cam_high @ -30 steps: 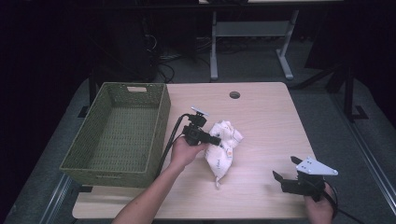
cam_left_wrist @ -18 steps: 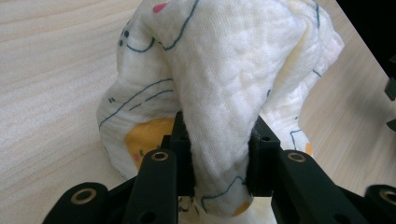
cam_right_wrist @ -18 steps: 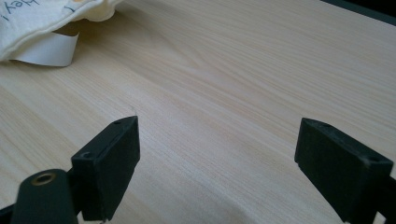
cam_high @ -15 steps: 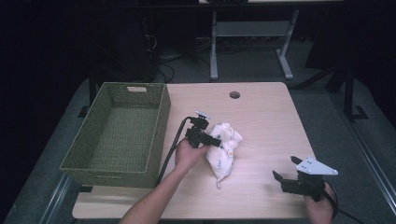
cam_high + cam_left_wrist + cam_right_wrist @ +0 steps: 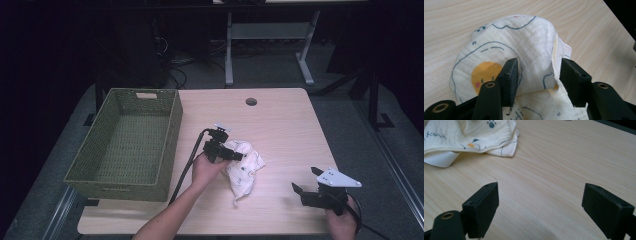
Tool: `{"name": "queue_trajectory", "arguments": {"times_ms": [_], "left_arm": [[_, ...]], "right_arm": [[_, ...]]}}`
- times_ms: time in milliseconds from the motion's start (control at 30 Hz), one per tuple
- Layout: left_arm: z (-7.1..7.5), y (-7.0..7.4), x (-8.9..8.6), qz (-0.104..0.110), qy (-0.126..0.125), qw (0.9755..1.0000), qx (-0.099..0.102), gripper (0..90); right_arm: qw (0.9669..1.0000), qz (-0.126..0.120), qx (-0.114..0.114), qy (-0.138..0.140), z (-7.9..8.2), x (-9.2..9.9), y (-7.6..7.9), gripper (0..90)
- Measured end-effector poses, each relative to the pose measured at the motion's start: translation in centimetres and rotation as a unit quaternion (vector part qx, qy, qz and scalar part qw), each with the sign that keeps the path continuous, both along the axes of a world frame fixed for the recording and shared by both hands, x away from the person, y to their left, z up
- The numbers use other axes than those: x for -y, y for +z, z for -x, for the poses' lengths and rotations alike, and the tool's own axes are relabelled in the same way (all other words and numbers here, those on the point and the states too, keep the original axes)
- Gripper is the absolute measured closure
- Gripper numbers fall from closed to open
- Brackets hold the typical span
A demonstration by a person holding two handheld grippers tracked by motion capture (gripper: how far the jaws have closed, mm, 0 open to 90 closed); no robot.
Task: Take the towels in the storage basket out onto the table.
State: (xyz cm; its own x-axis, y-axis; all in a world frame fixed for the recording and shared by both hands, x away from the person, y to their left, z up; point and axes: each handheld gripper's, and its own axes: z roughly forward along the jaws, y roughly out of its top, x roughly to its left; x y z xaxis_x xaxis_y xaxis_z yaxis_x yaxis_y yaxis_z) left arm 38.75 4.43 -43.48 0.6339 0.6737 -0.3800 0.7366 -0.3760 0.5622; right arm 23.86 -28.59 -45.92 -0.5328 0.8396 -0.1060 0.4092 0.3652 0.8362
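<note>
One printed cloth (image 5: 243, 169) and one green basket (image 5: 127, 142) sit on the tabletop (image 5: 280, 125). The left hand-held gripper (image 5: 537, 75) straddles a cloth fold, jaws apart. The right hand-held gripper (image 5: 541, 207) gapes empty.

Light: bright on the pale wooden table (image 5: 280, 120), black surroundings beyond.
Shadow: soft, beneath the cream printed cloth (image 5: 524, 40) ahead of the left gripper (image 5: 537, 75).
Focus: nearest black jaws slightly blurred in both gripper views.
</note>
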Motion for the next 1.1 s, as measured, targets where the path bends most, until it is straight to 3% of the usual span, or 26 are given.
{"name": "queue_trajectory", "arguments": {"times_ms": [133,233,433,767,1100], "left_arm": [[0.3,0.1,-0.1,-0.005,-0.006,0.9999,0.014,45.7],[0.4,0.2,-0.2,-0.013,-0.029,0.9992,0.026,46.4],[0.6,0.2,-0.3,-0.006,-0.021,0.9993,0.029,43.1],[1.1,0.7,-0.8,-0.004,-0.010,0.9980,0.062,39.1],[1.6,0.6,-1.8,0.000,-0.004,0.9978,0.066,36.3]], "right_arm": [[1.0000,0.005,0.000,0.001,-0.1,0.0,-0.1,13.7],[1.0000,0.001,-0.001,-0.002,-0.1,0.0,-0.1,13.7],[1.0000,0.000,-0.001,0.000,-0.1,0.0,-0.1,13.7],[1.0000,0.003,-0.004,-0.002,-0.3,0.5,-0.3,13.7],[0.9999,0.006,-0.010,0.000,-0.3,0.2,-0.5,13.7]]}}
